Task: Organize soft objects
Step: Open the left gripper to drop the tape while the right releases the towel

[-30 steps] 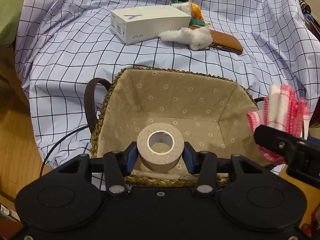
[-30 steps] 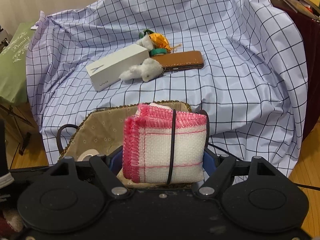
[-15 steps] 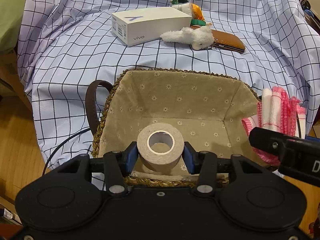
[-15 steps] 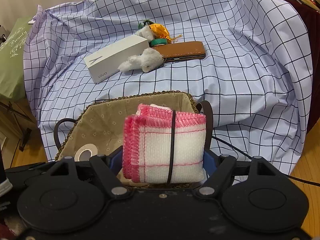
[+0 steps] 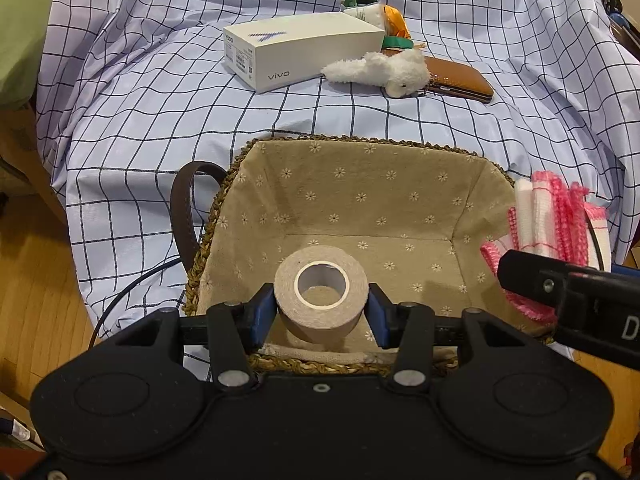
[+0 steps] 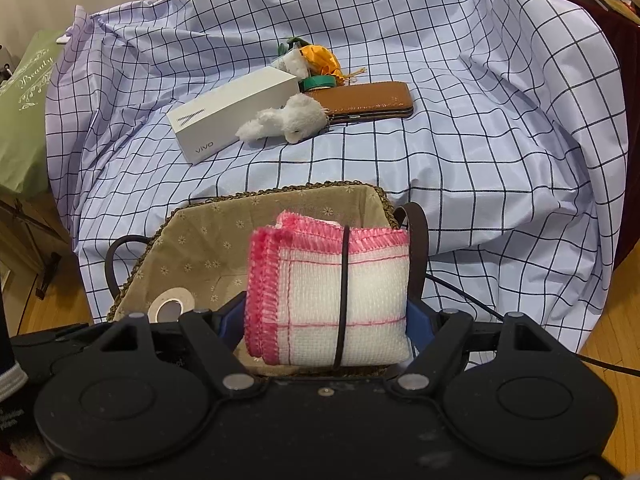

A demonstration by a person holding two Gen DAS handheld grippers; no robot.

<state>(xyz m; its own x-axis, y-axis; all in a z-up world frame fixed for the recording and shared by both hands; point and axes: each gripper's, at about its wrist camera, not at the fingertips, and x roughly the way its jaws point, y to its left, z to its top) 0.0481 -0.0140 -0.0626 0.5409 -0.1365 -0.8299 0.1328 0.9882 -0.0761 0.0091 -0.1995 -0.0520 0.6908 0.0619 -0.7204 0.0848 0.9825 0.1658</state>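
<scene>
A wooden floor [image 5: 36,280] shows at the lower left of the left wrist view, and over it hangs a pale blue checked cloth [image 5: 140,120] draped over a bulky piece of furniture that fills most of both views. At the near edge of the cloth sits a woven basket [image 5: 200,264] with a daisy-print lining and dark strap handles.

The left gripper [image 5: 321,314], low in the centre of its view, has its blue pads closed narrowly on a roll of beige tape [image 5: 320,294], held over the near part of the basket. The right gripper [image 6: 326,320] stands wider, its pads pressed to both sides of a folded white cloth with pink edging [image 6: 320,300], bound by a dark band and held above the basket's near rim.

Farther up the cloth, in the upper middle of each view, lie a white vivo box [image 5: 300,50], a white plush toy [image 5: 380,72] touching it, a brown leather case [image 5: 460,82], and an orange and green bundle [image 5: 388,20] behind them. A green bag [image 6: 24,112] stands at the left edge.
</scene>
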